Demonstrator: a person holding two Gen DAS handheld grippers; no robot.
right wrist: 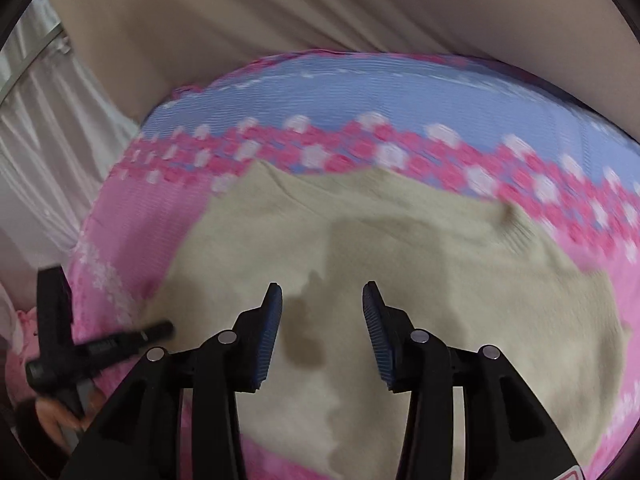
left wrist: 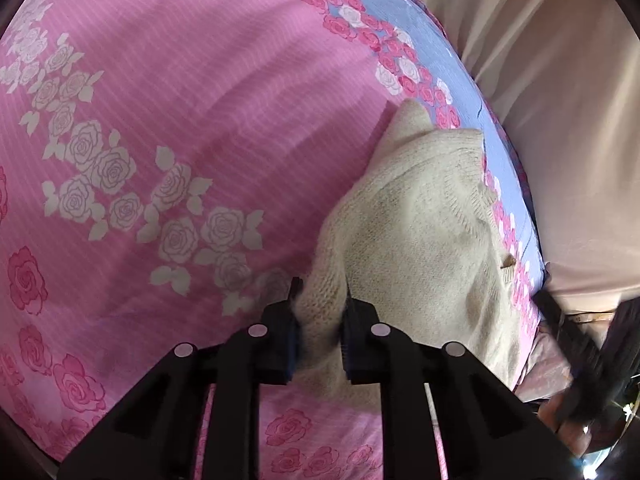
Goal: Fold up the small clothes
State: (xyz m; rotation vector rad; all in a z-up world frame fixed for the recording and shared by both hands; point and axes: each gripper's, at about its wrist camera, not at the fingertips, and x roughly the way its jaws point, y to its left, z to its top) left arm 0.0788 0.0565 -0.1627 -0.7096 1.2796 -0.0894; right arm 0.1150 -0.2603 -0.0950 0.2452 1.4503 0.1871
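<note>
A cream knitted garment [left wrist: 420,220] lies on the pink rose-print bedsheet [left wrist: 180,100] near its blue border. My left gripper [left wrist: 322,292] is shut on a bunched edge of this garment, and the knit fills the narrow gap between the pads. In the right wrist view the same garment [right wrist: 400,232] spreads out below my right gripper [right wrist: 323,288], which is open with its blue pads well apart and only flat fabric under them. That view is motion-blurred. The left tool's black body [right wrist: 52,340] and a hand show at its lower left.
Beige curtain-like fabric [left wrist: 560,80] hangs just beyond the bed's blue edge [right wrist: 360,92] and fills the top of the right wrist view [right wrist: 280,8]. White drapery [right wrist: 48,140] is at the far left. Pink sheet stretches widely to the left of the garment.
</note>
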